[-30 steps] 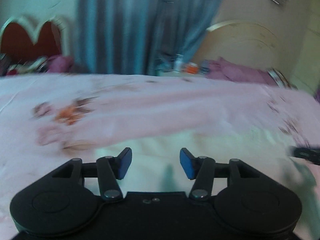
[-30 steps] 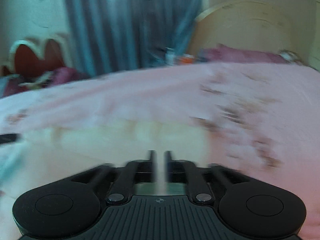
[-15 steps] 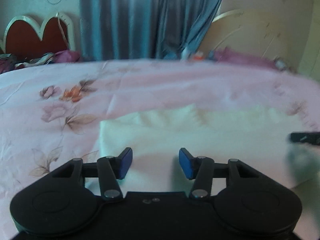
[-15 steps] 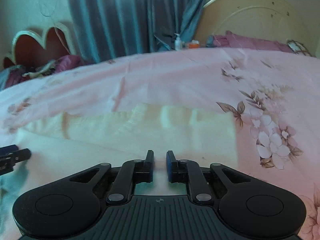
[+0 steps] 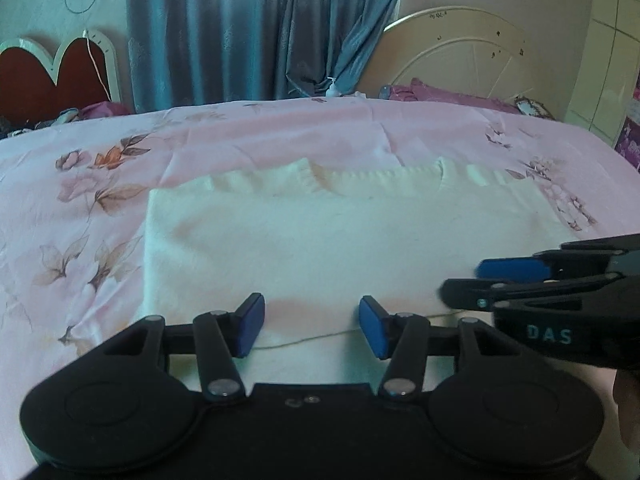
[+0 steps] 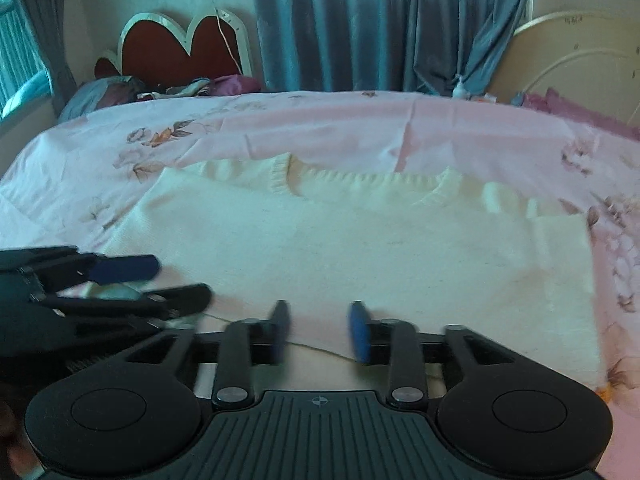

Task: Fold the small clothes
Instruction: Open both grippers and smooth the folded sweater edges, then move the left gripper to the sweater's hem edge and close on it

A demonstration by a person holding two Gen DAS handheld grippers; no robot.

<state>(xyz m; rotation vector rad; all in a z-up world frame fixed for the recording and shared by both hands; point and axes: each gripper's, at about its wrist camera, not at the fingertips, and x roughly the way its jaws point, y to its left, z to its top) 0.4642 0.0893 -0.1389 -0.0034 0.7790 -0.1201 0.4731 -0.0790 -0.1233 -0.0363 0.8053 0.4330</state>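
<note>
A cream knitted sweater (image 5: 332,240) lies flat on the pink flowered bedsheet (image 5: 120,168), its ribbed neckline at the far side. It also shows in the right wrist view (image 6: 360,248). My left gripper (image 5: 311,330) is open and empty, just above the sweater's near edge. My right gripper (image 6: 320,332) is open and empty over the same near edge. Each gripper shows in the other's view: the right gripper (image 5: 500,280) at the right side, the left gripper (image 6: 152,284) at the left side.
The bedsheet in the right wrist view (image 6: 360,128) covers a wide bed. Blue curtains (image 5: 248,32) hang behind. A red heart-shaped headboard (image 5: 48,76) stands far left, a cream round headboard (image 5: 472,56) far right, with purple pillows (image 5: 448,94) and a small bottle (image 5: 332,88).
My right gripper has opened from shut. Both grippers have drawn back towards the sweater's near edge and closer together, so each now shows large in the other's view.
</note>
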